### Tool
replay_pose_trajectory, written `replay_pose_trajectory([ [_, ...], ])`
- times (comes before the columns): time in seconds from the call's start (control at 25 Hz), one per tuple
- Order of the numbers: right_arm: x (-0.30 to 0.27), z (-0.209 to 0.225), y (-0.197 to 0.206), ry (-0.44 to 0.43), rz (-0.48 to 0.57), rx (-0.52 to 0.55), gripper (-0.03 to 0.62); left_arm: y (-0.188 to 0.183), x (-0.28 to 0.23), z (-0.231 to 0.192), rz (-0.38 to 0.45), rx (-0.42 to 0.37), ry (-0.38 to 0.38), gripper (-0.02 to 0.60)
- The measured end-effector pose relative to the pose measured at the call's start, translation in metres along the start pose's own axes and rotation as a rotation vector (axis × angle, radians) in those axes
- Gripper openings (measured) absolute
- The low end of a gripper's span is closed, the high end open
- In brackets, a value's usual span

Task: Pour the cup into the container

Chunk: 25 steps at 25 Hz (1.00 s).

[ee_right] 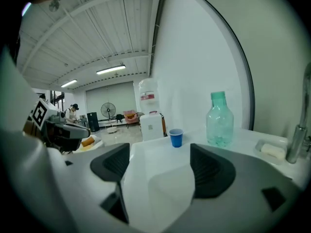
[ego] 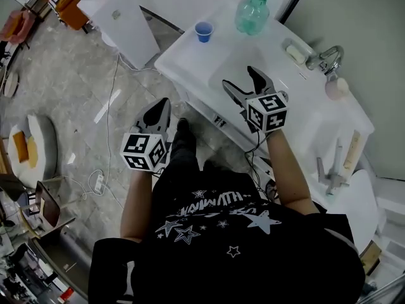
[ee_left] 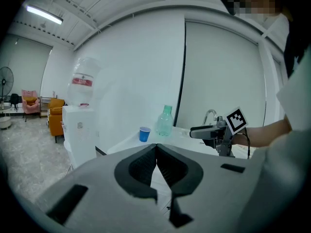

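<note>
— Blue first: looking for the blue cup point(ego: 203, 31) and finding it standing upright near the left end of the white counter point(ego: 183, 57), upper middle of the head view.
— Agreeing. Seeing it just left of the green-tinted bottle point(ego: 252, 10), apart, not touching. Taking that bottle for the container, though only guessing; looking capped from here.
— Checking the right gripper point(ego: 239, 78) now. Hovering over the sunken basin point(ego: 221, 65) at centre frame, jaws spread wide, gripping nothing.
— And the left gripper point(ego: 162, 106)?
— Hanging lower left of centre, off the counter's edge and over the floor. Jaws pressed together tip to tip, nothing caught between them.
— So picking the right one as nearer to the cup.
— Yes. Lying further up the frame from its jaws and a little to the left. Showing almost dead ahead in the right gripper view, framed between the two jaws, just left of middle and well beyond them.
— Long axis?
— Running vertical, mouth up. Judging a level, side-on approach best: closing across the cup's wall and keeping it upright until reaching the bottle's mouth.
— Worrying about crushing a thin wall and spilling.
— Fair; squeezing gently, then.
</note>
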State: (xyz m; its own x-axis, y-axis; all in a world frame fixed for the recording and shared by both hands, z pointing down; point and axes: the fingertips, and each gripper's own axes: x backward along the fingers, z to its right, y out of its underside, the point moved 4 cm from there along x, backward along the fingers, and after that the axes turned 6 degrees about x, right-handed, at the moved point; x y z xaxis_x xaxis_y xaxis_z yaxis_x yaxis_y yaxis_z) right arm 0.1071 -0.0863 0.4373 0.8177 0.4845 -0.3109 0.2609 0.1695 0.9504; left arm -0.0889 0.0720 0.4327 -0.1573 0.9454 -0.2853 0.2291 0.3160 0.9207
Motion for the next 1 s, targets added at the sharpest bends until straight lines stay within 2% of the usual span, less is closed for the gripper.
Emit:
replay_pose_trajectory([
  [0.44, -0.064, 0.012, -0.005, 0.004, -0.033, 0.028, 0.385, -0.024, -0.068, -0.041, -0.019, -0.018, 0.065, 0.011],
  [0.64, -0.099, 0.019, -0.003, 0.022, -0.059, 0.021, 0.382, -0.033, -0.100, -0.067, -0.057, -0.020, 0.095, 0.009],
  [0.84, -0.135, 0.022, -0.009, 0.018, 0.001, 0.013, 0.382, -0.048, -0.126, -0.097, -0.079, -0.021, 0.116, 0.011],
  [1.0, -0.161, 0.031, -0.004, 0.044, -0.034, 0.008, 0.382, -0.056, -0.145, -0.118, -0.093, -0.010, 0.129, 0.011],
])
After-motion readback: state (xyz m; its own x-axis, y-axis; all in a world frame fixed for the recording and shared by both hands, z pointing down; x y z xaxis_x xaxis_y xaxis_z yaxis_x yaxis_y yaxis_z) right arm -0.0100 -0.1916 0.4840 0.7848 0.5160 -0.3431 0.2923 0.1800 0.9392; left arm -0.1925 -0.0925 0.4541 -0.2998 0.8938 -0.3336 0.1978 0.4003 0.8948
